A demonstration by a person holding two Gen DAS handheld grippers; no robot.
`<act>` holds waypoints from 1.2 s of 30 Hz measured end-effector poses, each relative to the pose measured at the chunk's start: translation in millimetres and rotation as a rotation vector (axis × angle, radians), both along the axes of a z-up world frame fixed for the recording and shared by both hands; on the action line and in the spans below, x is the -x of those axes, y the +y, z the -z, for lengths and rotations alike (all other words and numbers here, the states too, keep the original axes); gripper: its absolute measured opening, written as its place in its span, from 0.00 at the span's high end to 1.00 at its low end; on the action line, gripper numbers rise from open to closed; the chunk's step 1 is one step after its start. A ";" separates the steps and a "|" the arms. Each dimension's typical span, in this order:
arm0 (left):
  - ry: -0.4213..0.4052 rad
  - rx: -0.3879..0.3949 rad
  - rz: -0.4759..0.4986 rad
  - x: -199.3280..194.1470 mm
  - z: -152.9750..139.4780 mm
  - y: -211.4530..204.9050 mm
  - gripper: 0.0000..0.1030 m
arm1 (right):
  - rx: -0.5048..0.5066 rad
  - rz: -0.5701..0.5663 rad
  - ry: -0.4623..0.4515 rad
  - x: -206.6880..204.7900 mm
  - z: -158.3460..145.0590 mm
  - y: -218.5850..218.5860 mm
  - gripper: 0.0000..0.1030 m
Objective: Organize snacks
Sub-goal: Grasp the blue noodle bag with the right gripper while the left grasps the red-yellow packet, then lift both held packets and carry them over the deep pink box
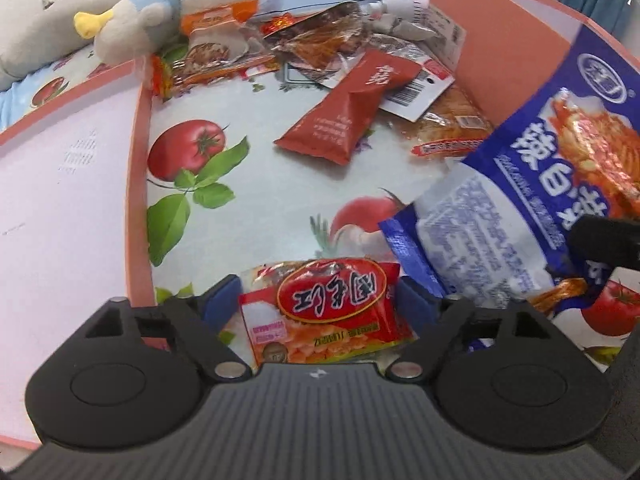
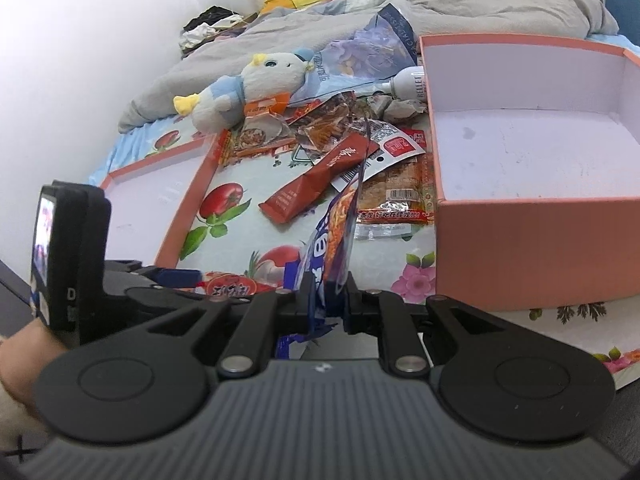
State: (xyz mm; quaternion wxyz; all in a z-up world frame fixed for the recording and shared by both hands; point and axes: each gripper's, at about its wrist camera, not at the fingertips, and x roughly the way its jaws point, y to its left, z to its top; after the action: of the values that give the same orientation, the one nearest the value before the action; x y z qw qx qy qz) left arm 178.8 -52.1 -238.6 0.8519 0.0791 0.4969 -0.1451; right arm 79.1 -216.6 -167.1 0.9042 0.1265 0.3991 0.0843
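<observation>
Edgewise, blue packet pinched upright by right gripper, left gripper clamping red packet.

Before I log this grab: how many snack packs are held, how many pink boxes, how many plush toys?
Held snack packs: 2, the red packet and the blue bag
Pink boxes: 2, deep box and shallow tray
Plush toys: 1
Total: 5

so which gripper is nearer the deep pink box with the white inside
Right. The right gripper, shut on the blue snack bag, sits just left of the deep pink box. The left gripper, shut on the red snack packet, is farther left, beside the shallow pink lid.
</observation>
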 end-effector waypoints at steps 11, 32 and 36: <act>0.027 0.069 -0.070 -4.5 -9.6 11.7 0.49 | 0.056 -0.051 -0.028 -6.6 -7.3 10.8 0.85; -0.123 0.174 -0.189 -20.1 -135.5 23.7 0.49 | 0.138 -0.074 -0.164 -26.4 -69.1 16.8 0.95; -0.154 0.215 -0.174 -26.2 -165.7 14.8 0.49 | 0.134 -0.065 -0.213 -35.3 -93.6 7.2 0.95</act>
State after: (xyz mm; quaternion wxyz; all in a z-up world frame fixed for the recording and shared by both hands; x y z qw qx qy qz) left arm 205.0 -37.2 -72.9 0.9004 -0.0451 0.4169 -0.1163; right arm 114.4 -209.4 -73.5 0.9447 0.0434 0.3094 0.0997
